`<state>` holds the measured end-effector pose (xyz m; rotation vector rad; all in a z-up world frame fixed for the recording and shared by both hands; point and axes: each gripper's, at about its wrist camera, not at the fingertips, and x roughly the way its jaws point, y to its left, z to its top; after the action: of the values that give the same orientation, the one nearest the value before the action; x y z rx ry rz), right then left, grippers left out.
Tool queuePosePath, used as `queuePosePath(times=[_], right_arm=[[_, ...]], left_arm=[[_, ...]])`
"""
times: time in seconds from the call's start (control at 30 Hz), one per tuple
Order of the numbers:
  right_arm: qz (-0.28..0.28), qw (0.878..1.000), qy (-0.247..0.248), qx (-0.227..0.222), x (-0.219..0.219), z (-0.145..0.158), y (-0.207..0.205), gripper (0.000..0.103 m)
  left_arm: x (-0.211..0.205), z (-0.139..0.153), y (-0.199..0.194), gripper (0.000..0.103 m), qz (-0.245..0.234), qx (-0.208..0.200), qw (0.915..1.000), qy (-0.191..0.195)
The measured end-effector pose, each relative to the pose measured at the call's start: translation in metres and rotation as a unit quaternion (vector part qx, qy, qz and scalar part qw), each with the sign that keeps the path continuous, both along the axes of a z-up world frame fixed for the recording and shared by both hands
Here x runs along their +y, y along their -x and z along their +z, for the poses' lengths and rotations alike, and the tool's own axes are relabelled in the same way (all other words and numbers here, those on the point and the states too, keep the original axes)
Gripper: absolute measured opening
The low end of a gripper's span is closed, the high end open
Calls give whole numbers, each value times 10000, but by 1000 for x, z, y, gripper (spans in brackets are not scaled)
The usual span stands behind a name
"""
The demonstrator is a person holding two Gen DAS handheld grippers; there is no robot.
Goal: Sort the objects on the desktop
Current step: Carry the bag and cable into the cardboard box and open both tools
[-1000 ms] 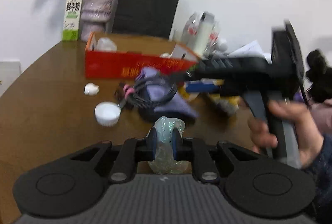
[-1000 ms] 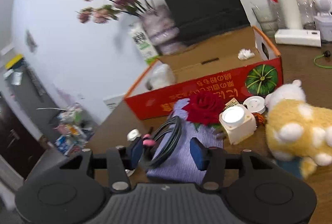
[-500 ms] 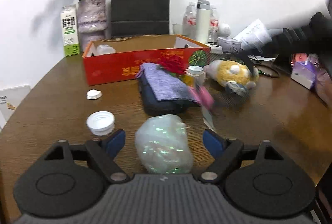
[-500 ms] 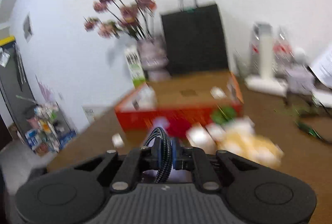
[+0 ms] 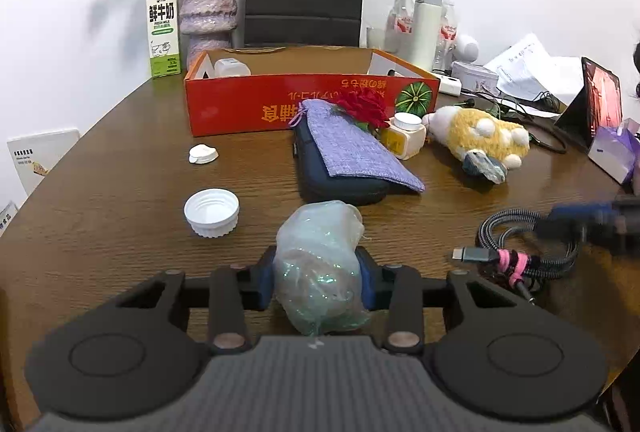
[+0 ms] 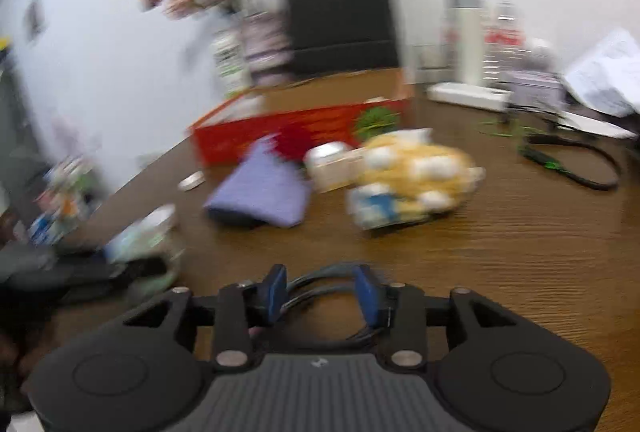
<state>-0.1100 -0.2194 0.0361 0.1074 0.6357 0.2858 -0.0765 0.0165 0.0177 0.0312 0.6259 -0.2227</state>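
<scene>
My left gripper (image 5: 318, 282) is shut on a crumpled clear plastic bag (image 5: 320, 264) at the near edge of the brown table (image 5: 120, 192). My right gripper (image 6: 322, 294) has its jaws a little apart around a coiled black braided cable (image 6: 328, 286) that lies on the table; in the left wrist view the cable (image 5: 528, 244) has pink ties, with the blurred right gripper (image 5: 592, 220) at it. A red cardboard box (image 5: 256, 100) stands at the back.
A purple cloth pouch (image 5: 352, 148) lies on a dark case with a red rose (image 5: 366, 108), a small white jar (image 5: 404, 136) and a yellow plush toy (image 5: 476, 140) beside it. Two white caps (image 5: 211, 211) lie on the left. Vase, milk carton, black bag and bottles stand behind.
My left gripper opened half a second ago and has closed on the plastic bag again. My right gripper carried the cable to the near right of the table, lowered it and opened.
</scene>
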Motion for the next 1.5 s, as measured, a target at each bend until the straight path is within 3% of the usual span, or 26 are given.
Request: queuePosePath(times=[0.2, 0.3, 0.4, 0.5, 0.6, 0.73, 0.83, 0.97, 1.1, 1.23, 1.33, 1.43, 1.47, 1.5], right_arm=[[236, 9973, 667, 188, 43, -20, 0, 38], [160, 9960, 875, 93, 54, -23, -1, 21], [182, 9960, 876, 58, 57, -20, 0, 19], [181, 9986, 452, -202, 46, 2, 3, 19], [349, 9971, 285, -620, 37, 41, -13, 19], [561, 9911, 342, -1154, 29, 94, -79, 19], [678, 9916, 415, -1022, 31, 113, -163, 20], [633, 9939, 787, -455, 46, 101, -301, 20], [552, 9892, 1336, 248, 60, 63, -402, 20], [423, 9882, 1202, 853, 50, 22, -455, 20], [289, 9856, 1260, 1086, 47, 6, -466, 25], [274, 9867, 1355, 852, 50, 12, -457, 50], [206, 9882, 1314, 755, 50, 19, -452, 56], [161, 9898, 1229, 696, 49, 26, -451, 56]], left_arm=[[-7, 0, 1, 39, -26, -12, 10000, -44], [-9, 2, 5, 38, -23, -35, 10000, -45], [-10, 10, 15, 35, -12, -145, 9998, 95], [-7, 35, 19, 34, -107, -433, 9980, 443], [0, 72, -7, 34, -182, -605, 9949, 780], [-4, 118, -86, 35, -129, -936, 9946, 429], [-13, 132, -178, 35, -13, -585, 9972, 474], [-26, 112, -306, 35, 213, 298, 9989, 288], [-24, 64, -392, 35, 756, 997, 9921, -61], [-16, 33, -412, 41, 884, 1298, 9876, -45], [-18, 32, -408, 58, 602, 1317, 9894, -50], [-21, 40, -407, 64, 537, 1310, 9899, -93], [-19, 45, -407, 64, 555, 1318, 9897, -38], [-18, 51, -406, 65, 567, 1305, 9898, 32]])
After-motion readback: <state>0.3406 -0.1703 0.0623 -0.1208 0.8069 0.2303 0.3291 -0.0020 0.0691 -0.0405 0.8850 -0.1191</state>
